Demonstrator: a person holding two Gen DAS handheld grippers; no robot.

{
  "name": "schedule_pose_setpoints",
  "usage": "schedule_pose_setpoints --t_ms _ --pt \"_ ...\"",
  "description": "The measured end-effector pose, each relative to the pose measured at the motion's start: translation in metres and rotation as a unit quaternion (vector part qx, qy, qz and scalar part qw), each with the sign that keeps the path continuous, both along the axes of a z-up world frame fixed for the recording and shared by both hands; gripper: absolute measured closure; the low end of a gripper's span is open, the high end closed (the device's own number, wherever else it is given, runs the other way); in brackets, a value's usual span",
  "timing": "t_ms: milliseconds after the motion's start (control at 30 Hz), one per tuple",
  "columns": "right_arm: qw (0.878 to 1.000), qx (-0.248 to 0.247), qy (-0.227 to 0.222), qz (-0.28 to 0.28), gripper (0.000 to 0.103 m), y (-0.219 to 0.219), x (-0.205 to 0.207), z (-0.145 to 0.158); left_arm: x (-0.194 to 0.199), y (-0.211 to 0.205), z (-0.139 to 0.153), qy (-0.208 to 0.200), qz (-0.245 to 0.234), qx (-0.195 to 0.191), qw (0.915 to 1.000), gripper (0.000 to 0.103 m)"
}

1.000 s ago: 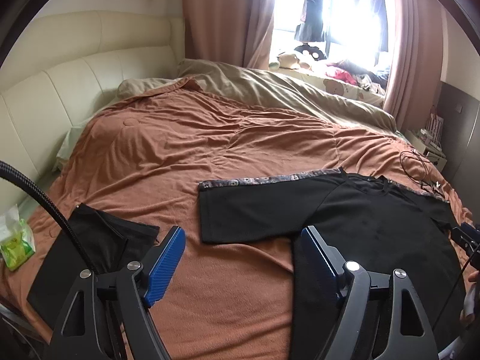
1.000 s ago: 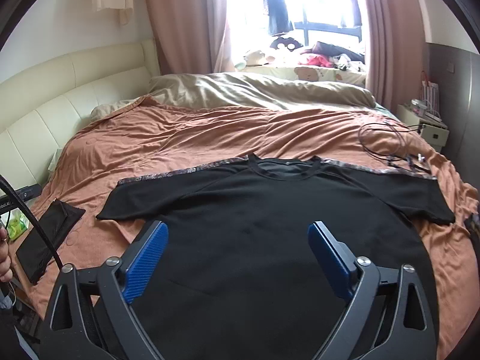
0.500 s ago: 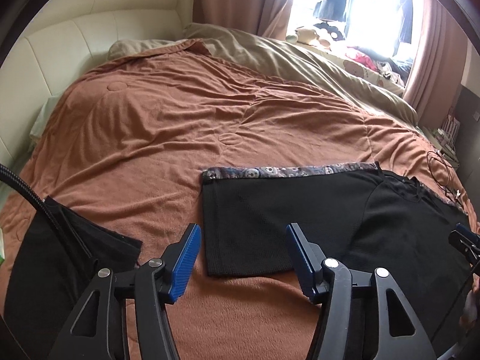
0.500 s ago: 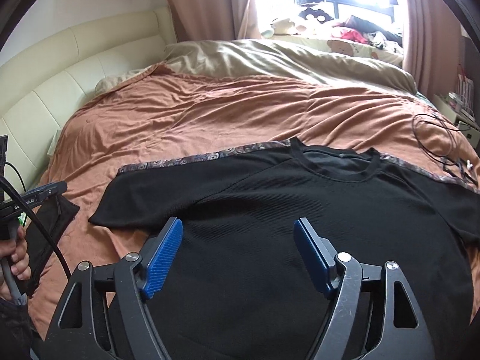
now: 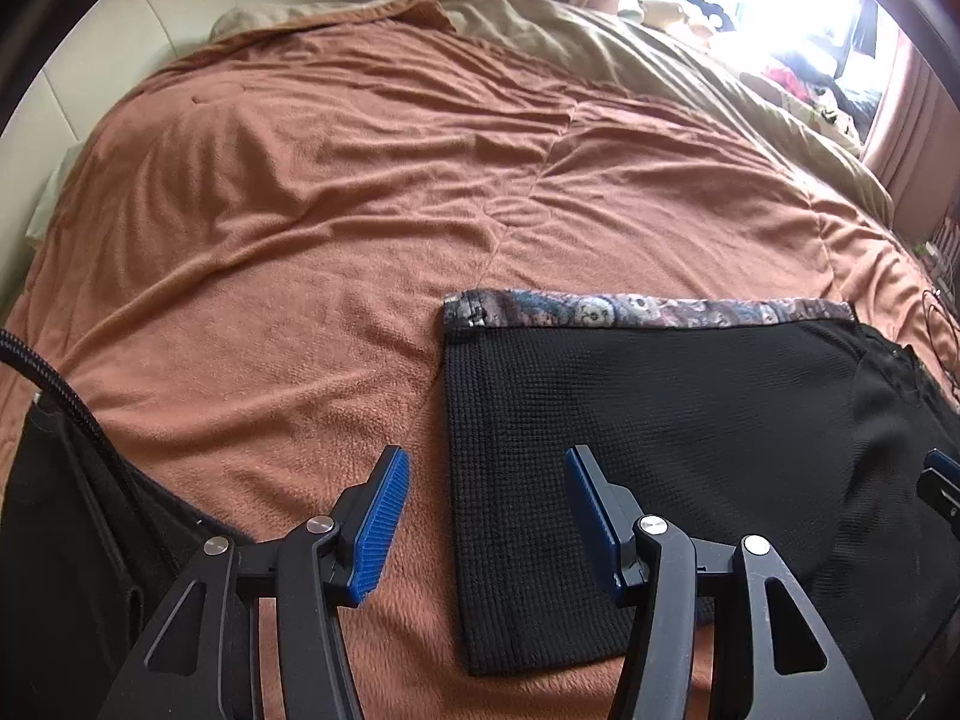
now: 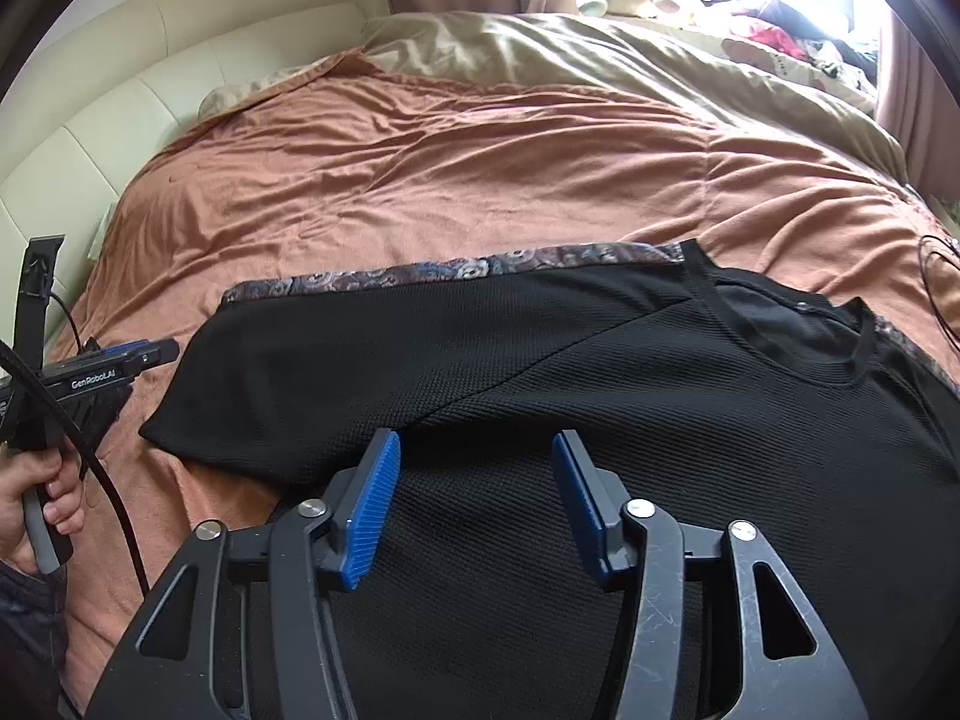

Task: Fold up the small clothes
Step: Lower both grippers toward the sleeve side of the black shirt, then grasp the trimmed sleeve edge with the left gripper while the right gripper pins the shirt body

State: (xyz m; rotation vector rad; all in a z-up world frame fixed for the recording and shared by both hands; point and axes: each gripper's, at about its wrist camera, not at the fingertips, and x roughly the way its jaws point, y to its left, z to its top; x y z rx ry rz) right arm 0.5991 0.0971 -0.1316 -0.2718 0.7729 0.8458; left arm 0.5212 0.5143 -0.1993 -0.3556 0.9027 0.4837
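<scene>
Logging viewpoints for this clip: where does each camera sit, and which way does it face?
Left wrist: on the left gripper, looking down at the sleeve end of the black T-shirt; its closing fingers straddle the cuff edge.
Right wrist: on the right gripper, over the shirt's body; closing fingers, person's hand.
Shared: shirt, brown blanket.

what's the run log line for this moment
left claw: closing over sleeve edge | right claw: closing above black t-shirt | nothing gripped

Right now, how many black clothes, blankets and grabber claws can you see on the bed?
Black clothes: 2, the black T-shirt and a folded dark garment.
Blankets: 2, the orange blanket and the beige blanket.
Grabbers: 2, left gripper and right gripper.
Total: 6.
</scene>
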Motion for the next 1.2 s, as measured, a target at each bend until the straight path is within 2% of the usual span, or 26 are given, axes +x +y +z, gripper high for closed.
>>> schedule_pose_setpoints --t_ms 200,300,333,367,467,700,800,867,967,1067,1100,1133,1200 --pt "1.000 0.003 0.029 0.010 0.070 0.019 0.014 -0.014 0.022 0.007 -0.025 0.045 0.006 0.018 0.9988 0.047" --pt "0.999 0.005 0.043 0.003 0.081 0.028 0.019 -0.021 0.029 0.011 -0.031 0.044 0.006 0.017 0.9989 0.051" --pt "0.999 0.009 0.051 0.004 0.086 0.031 0.021 -0.024 0.030 0.012 -0.030 0.041 0.006 0.015 0.9990 0.060" --pt "0.998 0.013 0.059 0.005 0.088 0.033 0.022 -0.026 0.031 0.011 -0.029 0.039 0.003 0.010 0.9992 0.076" --pt "0.997 0.019 0.081 0.007 0.094 0.042 0.026 -0.033 0.037 0.008 -0.021 0.038 -0.005 0.018 0.9991 0.096" --pt "0.990 0.043 0.133 0.024 0.100 0.059 0.029 -0.049 0.039 -0.005 0.026 -0.014 -0.019 0.033 0.9992 0.098" --pt "0.985 0.049 0.162 0.020 0.100 0.064 0.036 -0.062 0.041 -0.013 0.047 -0.033 -0.029 0.034 0.9984 0.098" --pt "0.985 0.051 0.166 0.023 0.100 0.066 0.039 -0.065 0.044 -0.022 0.062 -0.043 -0.038 0.039 0.9976 0.098" --pt "0.978 0.078 0.192 0.028 0.099 0.053 0.044 -0.055 0.048 -0.036 0.082 -0.059 -0.053 0.056 0.9953 0.098" --pt "0.980 0.085 0.179 0.021 0.096 0.033 0.045 -0.042 0.051 -0.053 0.101 -0.069 -0.065 0.076 0.9926 0.098" --pt "0.980 0.089 0.175 0.021 0.089 0.026 0.045 -0.038 0.053 -0.059 0.106 -0.071 -0.069 0.079 0.9920 0.098" --pt "0.980 0.092 0.173 0.017 0.078 0.019 0.045 -0.034 0.055 -0.065 0.112 -0.075 -0.073 0.080 0.9913 0.098" --pt "0.982 0.100 0.162 0.009 0.065 0.003 0.046 -0.027 0.059 -0.078 0.121 -0.081 -0.082 0.084 0.9898 0.098"
